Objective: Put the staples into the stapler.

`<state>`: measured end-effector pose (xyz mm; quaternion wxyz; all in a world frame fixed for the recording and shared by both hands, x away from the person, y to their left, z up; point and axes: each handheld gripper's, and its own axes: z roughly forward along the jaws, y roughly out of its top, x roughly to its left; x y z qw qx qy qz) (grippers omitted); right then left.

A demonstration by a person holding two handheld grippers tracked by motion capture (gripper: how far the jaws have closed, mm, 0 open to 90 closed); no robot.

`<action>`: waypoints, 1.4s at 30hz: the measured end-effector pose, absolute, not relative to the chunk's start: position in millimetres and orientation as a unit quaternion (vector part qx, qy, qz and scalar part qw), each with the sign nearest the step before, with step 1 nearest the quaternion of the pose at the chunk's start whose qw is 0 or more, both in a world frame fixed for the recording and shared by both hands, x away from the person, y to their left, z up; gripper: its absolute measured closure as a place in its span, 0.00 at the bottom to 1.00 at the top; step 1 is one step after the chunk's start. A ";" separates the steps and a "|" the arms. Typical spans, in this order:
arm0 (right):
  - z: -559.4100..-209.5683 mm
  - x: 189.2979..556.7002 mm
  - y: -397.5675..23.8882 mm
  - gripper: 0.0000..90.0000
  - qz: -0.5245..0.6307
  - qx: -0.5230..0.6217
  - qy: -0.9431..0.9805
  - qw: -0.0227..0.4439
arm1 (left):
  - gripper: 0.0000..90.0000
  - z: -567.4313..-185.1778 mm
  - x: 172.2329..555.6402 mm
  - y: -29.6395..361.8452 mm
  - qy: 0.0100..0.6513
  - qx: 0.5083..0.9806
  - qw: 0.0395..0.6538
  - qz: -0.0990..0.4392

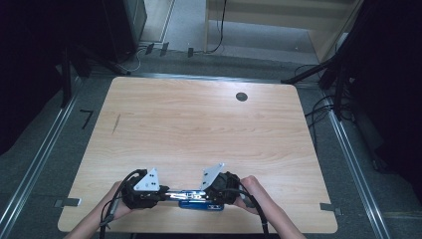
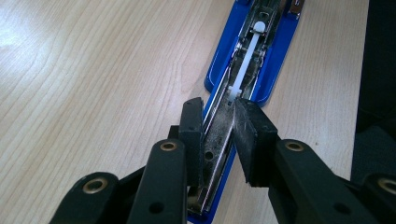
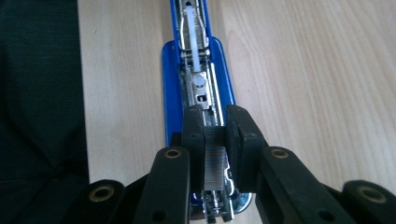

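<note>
A blue stapler (image 1: 191, 198) lies opened out near the table's front edge, between my two grippers. In the left gripper view, my left gripper (image 2: 217, 119) is shut on the stapler's metal magazine rail (image 2: 219, 135), above the blue base (image 2: 275, 51); a white pusher strip runs along the channel. In the right gripper view, my right gripper (image 3: 215, 121) is shut on a grey strip of staples (image 3: 215, 161), held just over the open channel of the stapler (image 3: 219, 60). From above, the left gripper (image 1: 161, 195) and right gripper (image 1: 206, 195) point at each other along the stapler.
The wooden table (image 1: 199, 129) has a round dark grommet (image 1: 241, 96) at the back right and a thin dark mark (image 1: 116, 123) at the left. The front edge runs just behind my hands. Cables and metal rails lie on the floor around it.
</note>
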<state>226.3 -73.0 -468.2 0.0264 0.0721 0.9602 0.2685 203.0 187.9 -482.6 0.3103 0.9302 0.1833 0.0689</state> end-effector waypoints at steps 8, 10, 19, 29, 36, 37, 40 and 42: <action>-468.8 225.7 -74.3 0.89 0.268 0.065 0.961 0.030 | 0.82 -482.6 203.1 188.0 0.183 0.930 0.310 0.069; -467.9 225.8 -74.7 0.89 0.268 0.063 0.961 0.033 | 0.82 -482.7 203.1 188.0 0.183 0.930 0.310 0.069; -468.9 226.6 -75.6 0.89 0.266 0.060 0.962 0.031 | 0.82 -482.6 202.9 187.9 0.183 0.931 0.310 0.069; -468.8 225.9 -76.1 0.89 0.267 0.054 0.962 0.033 | 0.82 -482.6 202.9 188.0 0.183 0.931 0.310 0.070; -465.3 225.0 -78.8 0.89 0.270 0.044 0.961 0.036 | 0.82 -482.6 203.0 188.0 0.182 0.931 0.310 0.069; -464.9 225.0 -79.1 0.89 0.271 0.041 0.961 0.037 | 0.82 -482.6 203.1 188.0 0.182 0.931 0.310 0.069; -463.0 224.0 -80.3 0.89 0.271 0.043 0.961 0.038 | 0.82 -482.6 203.1 187.9 0.182 0.931 0.310 0.069; -463.5 223.9 -79.9 0.89 0.268 0.043 0.962 0.037 | 0.82 -482.5 203.0 187.8 0.182 0.931 0.309 0.069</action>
